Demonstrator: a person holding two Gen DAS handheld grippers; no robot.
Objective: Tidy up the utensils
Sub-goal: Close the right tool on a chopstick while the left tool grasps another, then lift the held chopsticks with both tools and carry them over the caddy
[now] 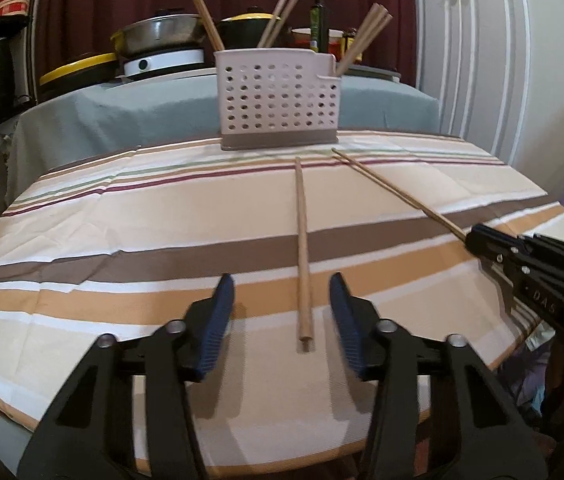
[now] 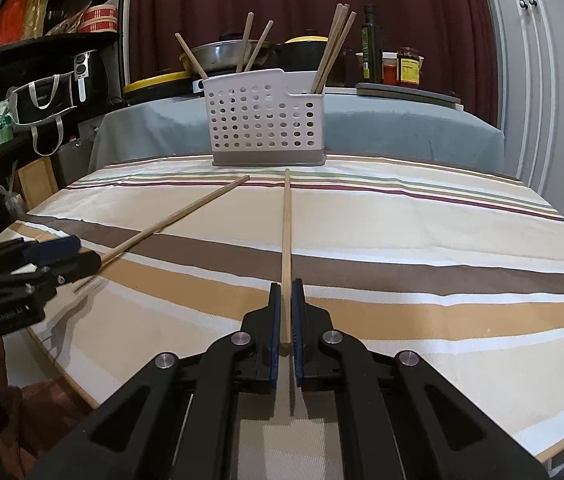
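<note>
- Right gripper (image 2: 287, 312) has its fingers pinched on a chopstick (image 2: 287, 240) whose tip points at the caddy (image 2: 266, 120).
- Left gripper (image 1: 282, 320) fingers are wide, straddling the second chopstick (image 1: 303, 248) on the bench (image 1: 122, 220); should centre before squeezing.

Two black plastic grippers, left gripper (image 1: 282, 300) and right gripper (image 2: 287, 304): angular cut-out linkage arms, round silver pivot screws, ribbed blue pads lining fingers (image 1: 220, 312). White lettering at three o'clock.
</note>
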